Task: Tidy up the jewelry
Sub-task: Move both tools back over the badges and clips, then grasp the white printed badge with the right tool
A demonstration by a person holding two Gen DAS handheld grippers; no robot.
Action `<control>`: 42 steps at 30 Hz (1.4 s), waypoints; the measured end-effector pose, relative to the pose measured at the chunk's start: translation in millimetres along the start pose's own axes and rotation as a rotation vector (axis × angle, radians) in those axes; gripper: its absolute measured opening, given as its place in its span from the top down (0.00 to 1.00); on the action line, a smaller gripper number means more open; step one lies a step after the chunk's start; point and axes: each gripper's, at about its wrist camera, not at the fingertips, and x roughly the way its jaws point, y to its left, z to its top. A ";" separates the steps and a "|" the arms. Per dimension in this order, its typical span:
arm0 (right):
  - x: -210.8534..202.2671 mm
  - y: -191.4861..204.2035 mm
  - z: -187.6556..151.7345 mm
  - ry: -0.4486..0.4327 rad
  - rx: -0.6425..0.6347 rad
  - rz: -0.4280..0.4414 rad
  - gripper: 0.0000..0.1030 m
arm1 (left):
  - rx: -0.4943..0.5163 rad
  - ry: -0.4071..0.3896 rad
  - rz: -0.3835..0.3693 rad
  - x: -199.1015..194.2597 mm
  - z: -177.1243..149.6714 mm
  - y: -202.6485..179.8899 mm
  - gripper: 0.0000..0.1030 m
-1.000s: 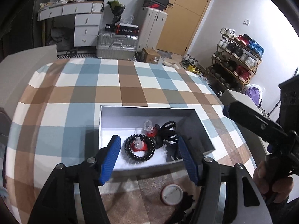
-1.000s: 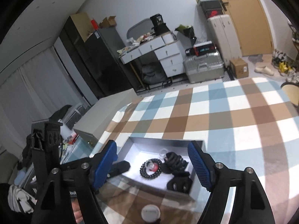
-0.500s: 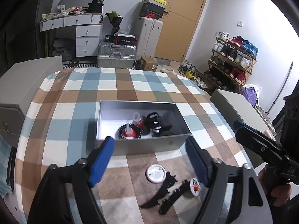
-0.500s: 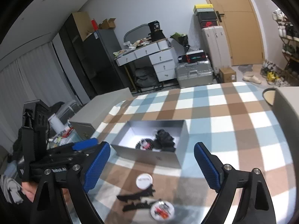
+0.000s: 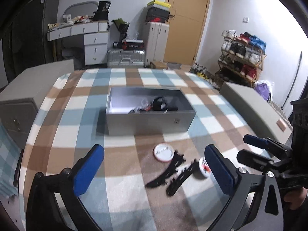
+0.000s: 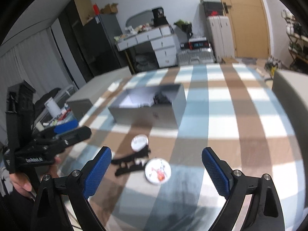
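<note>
Box (image 5: 150,121) contents blurred, half hidden by its wall

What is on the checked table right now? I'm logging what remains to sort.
Box: one, grey, open, mid-table.
Jewelry in box: several dark pieces, too blurred to count.
Round badges: two, white; one in front of the box, one with a red print nearer.
Hair clips: two, black, between the badges.
Tablecloth: one, blue, brown and white checks.
Left claw: one, blue pads, open, empty.
Right claw: one, blue pads, open, empty.
Hand: one, gripping the left claw's handle.
</note>
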 end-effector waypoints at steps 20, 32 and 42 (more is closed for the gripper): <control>59.8 7.7 -23.7 0.167 -0.070 -0.040 0.32 | -0.102 0.105 -0.006 8.9 -33.8 16.7 0.01; 60.2 2.5 -22.6 0.172 -0.073 -0.026 0.61 | -0.102 0.112 -0.016 6.2 -36.0 17.6 0.01; 47.0 -7.8 -21.3 0.116 -0.006 0.016 0.61 | -0.103 0.127 -0.014 13.6 -28.8 20.5 0.01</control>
